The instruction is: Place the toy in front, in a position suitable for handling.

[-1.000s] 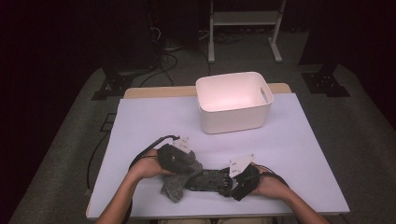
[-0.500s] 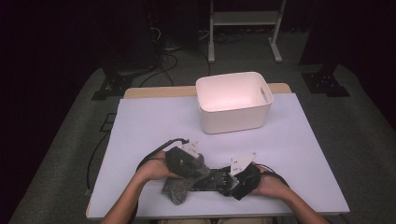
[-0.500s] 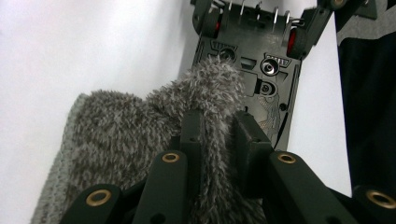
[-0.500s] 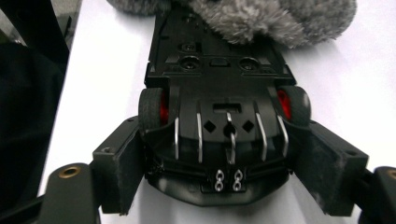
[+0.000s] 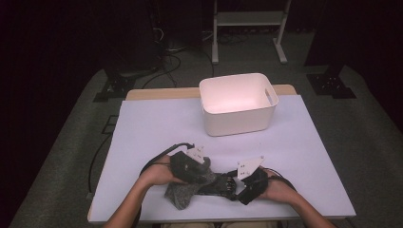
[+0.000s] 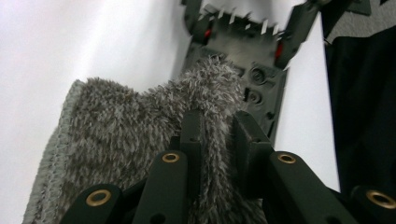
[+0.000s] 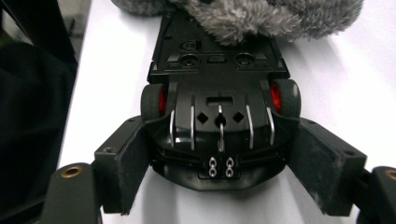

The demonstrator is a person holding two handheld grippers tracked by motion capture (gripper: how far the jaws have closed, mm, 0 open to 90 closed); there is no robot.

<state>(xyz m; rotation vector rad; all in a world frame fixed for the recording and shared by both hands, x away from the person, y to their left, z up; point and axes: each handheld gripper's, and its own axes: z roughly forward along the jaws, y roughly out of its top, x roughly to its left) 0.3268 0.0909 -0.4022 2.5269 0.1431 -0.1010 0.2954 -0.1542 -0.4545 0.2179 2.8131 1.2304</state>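
Note:
A black toy car [image 7: 219, 93] lies upside down on the white table near its front edge, also visible as the car [image 5: 219, 183] in the high view. My right gripper [image 7: 224, 169] is shut on the car's end, a pad pressed against each side. My left gripper [image 6: 217, 126] is shut on a fold of a grey fluffy cloth [image 6: 121, 126]. The cloth lies over the far end of the car [image 6: 252, 60]. From above, the left gripper [image 5: 205, 174] and right gripper [image 5: 236, 183] face each other along the car, with the cloth [image 5: 182, 194] trailing toward the front edge.
A white plastic bin [image 5: 236, 79] with handle cut-outs stands at the back middle of the table [image 5: 157, 123]. A black cable [image 5: 159, 154] loops off the left gripper. Beyond the table a metal stand [image 5: 247, 19] is on the floor.
My left hand has carried the cloth a little to the right, onto the car's end. The right hand and the car have stayed put.

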